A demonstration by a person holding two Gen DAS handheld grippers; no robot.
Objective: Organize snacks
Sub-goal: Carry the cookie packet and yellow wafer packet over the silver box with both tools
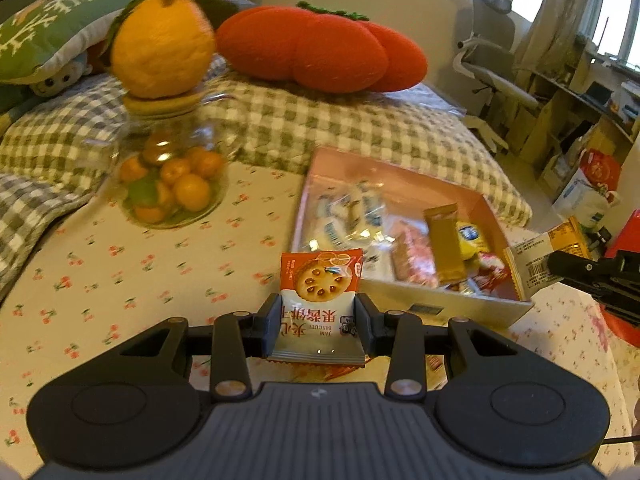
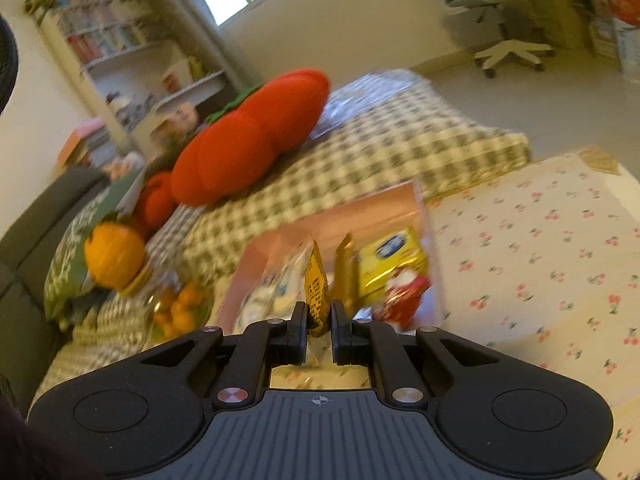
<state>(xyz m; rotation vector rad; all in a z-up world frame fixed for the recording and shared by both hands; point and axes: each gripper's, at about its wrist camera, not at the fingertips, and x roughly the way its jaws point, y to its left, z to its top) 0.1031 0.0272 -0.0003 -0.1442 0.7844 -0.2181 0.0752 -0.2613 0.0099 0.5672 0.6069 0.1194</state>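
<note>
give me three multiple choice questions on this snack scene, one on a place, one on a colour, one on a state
1. Where is the glass jar of small oranges relative to the pink box in the left wrist view?
A. left of it
B. inside it
C. right of it

2. What colour is the big plush cushion on the checked blanket?
A. blue
B. red
C. white

3. What is the left gripper doing?
A. open and empty
B. shut on the jam biscuit packet
C. shut on an orange

Answers: 1 A, the jar stands apart to the box's left. 2 B, plainly red. 3 B, the packet sits upright between its jaws.
</note>
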